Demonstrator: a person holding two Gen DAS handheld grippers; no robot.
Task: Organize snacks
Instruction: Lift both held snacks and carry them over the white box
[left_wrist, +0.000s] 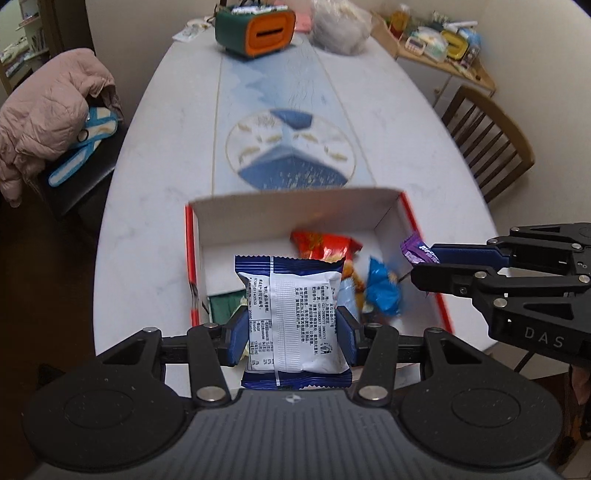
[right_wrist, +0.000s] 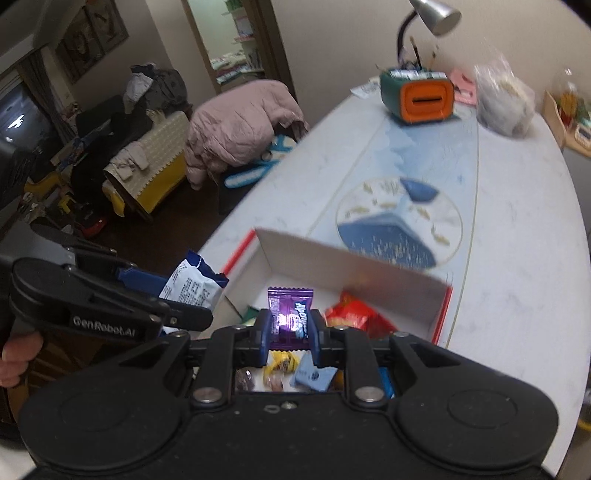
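Over the open red-edged white cardboard box (left_wrist: 388, 206) at the table's (left_wrist: 155, 177) near edge, left fingers (left_wrist: 236, 332) clamp a blue-and-white foil snack packet (left_wrist: 291, 317) — right fingers (right_wrist: 263, 332) pinch a small purple candy wrapper (right_wrist: 290, 314).

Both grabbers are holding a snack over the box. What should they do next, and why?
Probably open and drop them in. The left gripper pinches the blue-and-white packet, the right gripper pinches the purple candy, and both hang over the open white box, where other snacks already lie.
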